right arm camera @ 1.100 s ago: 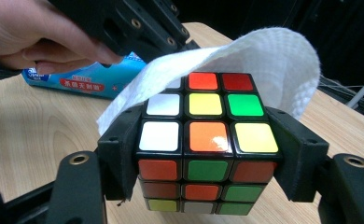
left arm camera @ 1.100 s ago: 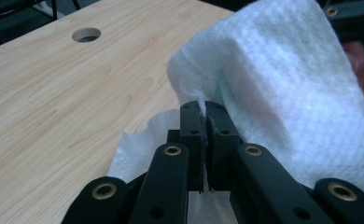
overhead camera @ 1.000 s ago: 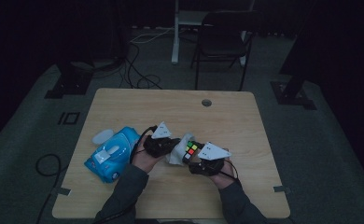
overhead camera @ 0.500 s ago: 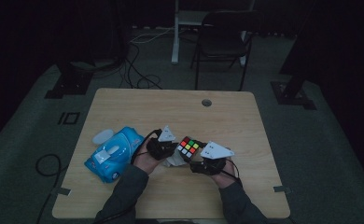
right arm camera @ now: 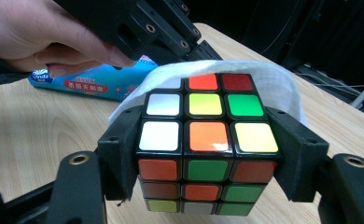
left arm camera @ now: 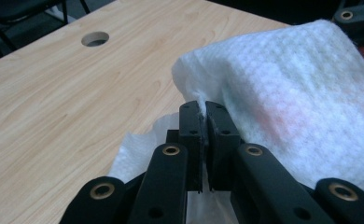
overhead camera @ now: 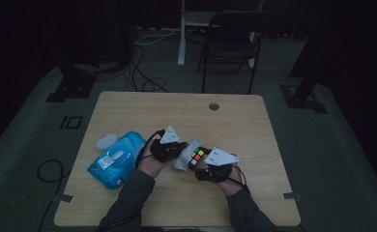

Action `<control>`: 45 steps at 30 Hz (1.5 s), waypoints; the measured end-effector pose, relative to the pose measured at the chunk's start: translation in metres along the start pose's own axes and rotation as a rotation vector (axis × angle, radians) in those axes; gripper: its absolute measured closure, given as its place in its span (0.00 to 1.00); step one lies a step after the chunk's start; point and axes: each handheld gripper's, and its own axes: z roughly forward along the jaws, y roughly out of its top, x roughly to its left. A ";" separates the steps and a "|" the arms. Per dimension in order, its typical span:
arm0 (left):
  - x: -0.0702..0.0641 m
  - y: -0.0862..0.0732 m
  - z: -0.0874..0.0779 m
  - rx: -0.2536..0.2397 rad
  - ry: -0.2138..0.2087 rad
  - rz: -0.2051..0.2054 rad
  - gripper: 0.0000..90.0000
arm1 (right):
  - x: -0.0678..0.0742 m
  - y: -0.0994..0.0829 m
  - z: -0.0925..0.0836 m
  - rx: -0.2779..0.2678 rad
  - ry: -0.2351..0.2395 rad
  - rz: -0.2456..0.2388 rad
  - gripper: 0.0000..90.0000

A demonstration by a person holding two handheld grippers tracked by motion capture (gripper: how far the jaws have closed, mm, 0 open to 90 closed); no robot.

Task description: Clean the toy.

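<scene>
While the right tool [right arm camera: 208, 154] clamps a Rubik's cube [right arm camera: 207, 140] by two opposite sides just above the bench [overhead camera: 254, 121], the left tool [left arm camera: 202, 123] pinches a white wipe [left arm camera: 287, 107] draped over the cube's far faces. Wiping looks underway; the near coloured faces remain uncovered, and the blue wipes pack [overhead camera: 113, 159] lies nearby.

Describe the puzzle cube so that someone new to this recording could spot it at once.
Start at the wooden table and go to its near middle, where two hand-held grippers meet. The puzzle cube sits clamped in the right gripper, with a white paper towel draped behind it. Its squares of white, orange, yellow, green and red set it apart.
</scene>
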 end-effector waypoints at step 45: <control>-0.033 -0.010 -0.019 -0.053 -0.004 0.063 0.97 | -0.018 -0.004 -0.004 0.019 -0.077 0.092 0.38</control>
